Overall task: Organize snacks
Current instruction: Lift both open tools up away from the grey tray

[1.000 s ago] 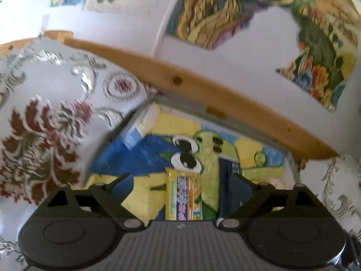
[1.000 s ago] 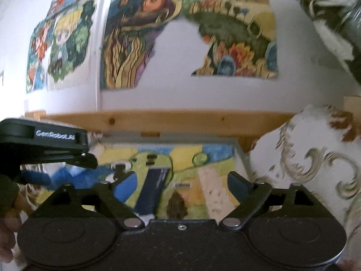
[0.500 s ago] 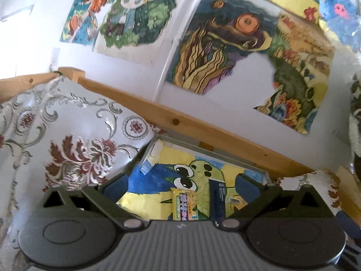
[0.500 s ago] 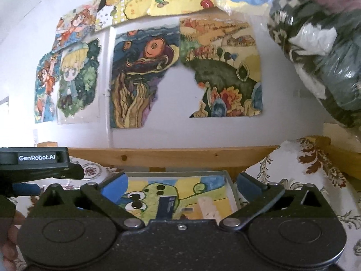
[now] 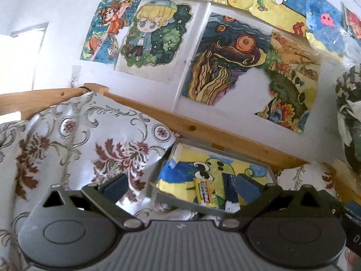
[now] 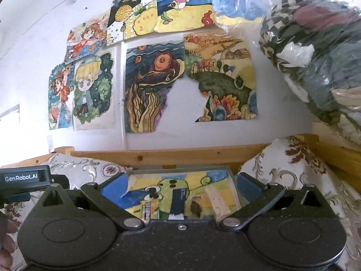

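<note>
Snacks: yellow packet (image 5: 205, 192), dark blue packet (image 5: 230, 190) and pale bar (image 6: 217, 199) lie in the tray (image 5: 204, 143).
Left gripper (image 5: 180, 186): spread wide, empty, touching nothing.
Right gripper (image 6: 181, 184): spread wide, empty.

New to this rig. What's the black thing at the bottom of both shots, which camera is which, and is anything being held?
No robot arm here: a person carries one handheld two-finger gripper in each hand, each with a fisheye camera looking forward along its fingers. The black shape at the bottom is that gripper's own body.

Left wrist view: the left gripper, jaws apart, holding nothing. Right wrist view: the right gripper, also apart and empty.

Both look at a shallow tray lined with a cartoon drawing, set between patterned cushions. In it lie a yellow snack pack, a dark blue pack, a small brown snack and a pale bar.
</note>
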Tool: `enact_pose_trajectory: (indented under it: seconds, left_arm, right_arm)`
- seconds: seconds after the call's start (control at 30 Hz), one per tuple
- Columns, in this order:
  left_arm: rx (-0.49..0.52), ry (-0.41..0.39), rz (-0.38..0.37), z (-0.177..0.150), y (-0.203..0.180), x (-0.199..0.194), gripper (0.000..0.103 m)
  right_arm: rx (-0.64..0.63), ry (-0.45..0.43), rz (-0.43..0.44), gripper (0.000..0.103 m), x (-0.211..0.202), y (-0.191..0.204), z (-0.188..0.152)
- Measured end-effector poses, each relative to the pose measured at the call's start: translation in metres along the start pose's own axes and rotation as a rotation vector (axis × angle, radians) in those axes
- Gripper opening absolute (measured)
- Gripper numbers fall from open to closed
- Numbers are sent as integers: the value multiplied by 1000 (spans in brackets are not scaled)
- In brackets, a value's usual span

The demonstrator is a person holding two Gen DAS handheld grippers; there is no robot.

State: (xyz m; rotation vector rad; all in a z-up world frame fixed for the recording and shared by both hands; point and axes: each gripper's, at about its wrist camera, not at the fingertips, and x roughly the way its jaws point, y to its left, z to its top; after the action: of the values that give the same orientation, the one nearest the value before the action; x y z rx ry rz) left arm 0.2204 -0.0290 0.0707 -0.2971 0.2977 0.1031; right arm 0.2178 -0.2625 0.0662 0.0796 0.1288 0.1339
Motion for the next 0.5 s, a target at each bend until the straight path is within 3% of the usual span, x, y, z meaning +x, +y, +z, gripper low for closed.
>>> enact_pose_trajectory:
  seconds: [0.27,0.5]
  left_arm:
    - [24,9,-8,-23,17,-34,103]
    - [75,30,-20,-46,29,-53,103]
  right_arm:
    - [11,-8,-30,102,-47,7,-25]
    - [-2,35,-49,102,-80,13,-50]
